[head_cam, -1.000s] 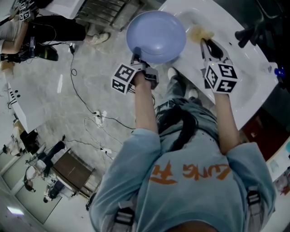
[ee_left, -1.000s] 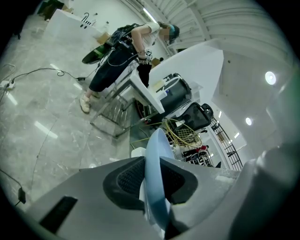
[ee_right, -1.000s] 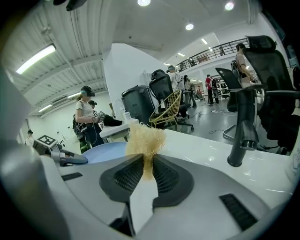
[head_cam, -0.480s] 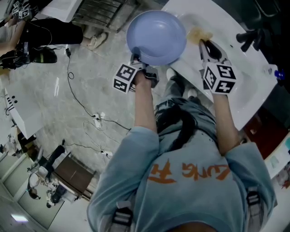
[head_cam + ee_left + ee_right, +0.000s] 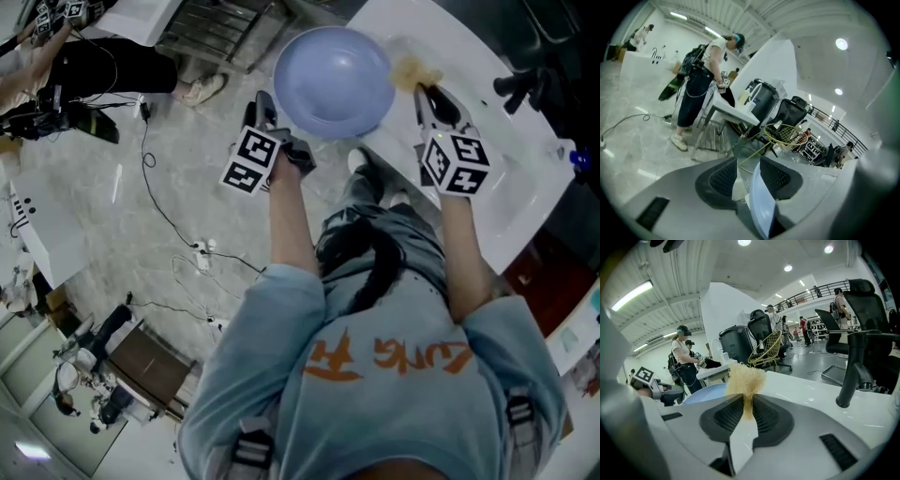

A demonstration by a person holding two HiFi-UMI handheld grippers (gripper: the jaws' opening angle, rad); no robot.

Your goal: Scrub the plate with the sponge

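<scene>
A pale blue plate (image 5: 333,80) lies over the left corner of the white sink (image 5: 506,187). My left gripper (image 5: 279,127) is at the plate's left rim. Its jaws have just been opening and now stand apart. In the left gripper view the plate's rim (image 5: 761,206) still shows between the jaws, close along the right finger, and the pads do not press on it. My right gripper (image 5: 431,92) is over the sink, just right of the plate, shut on a yellow sponge (image 5: 411,70). The sponge (image 5: 745,378) sticks up from between the pads of the right gripper (image 5: 746,405).
A black faucet (image 5: 525,82) stands at the sink's far right, also in the right gripper view as the faucet (image 5: 855,371). Cables (image 5: 178,225) run over the marble floor on the left. People, chairs and tables fill the room behind.
My left gripper has opened, rolled and drawn leftward off the plate. The plate sits slightly further right. The right gripper with the sponge has barely shifted.
</scene>
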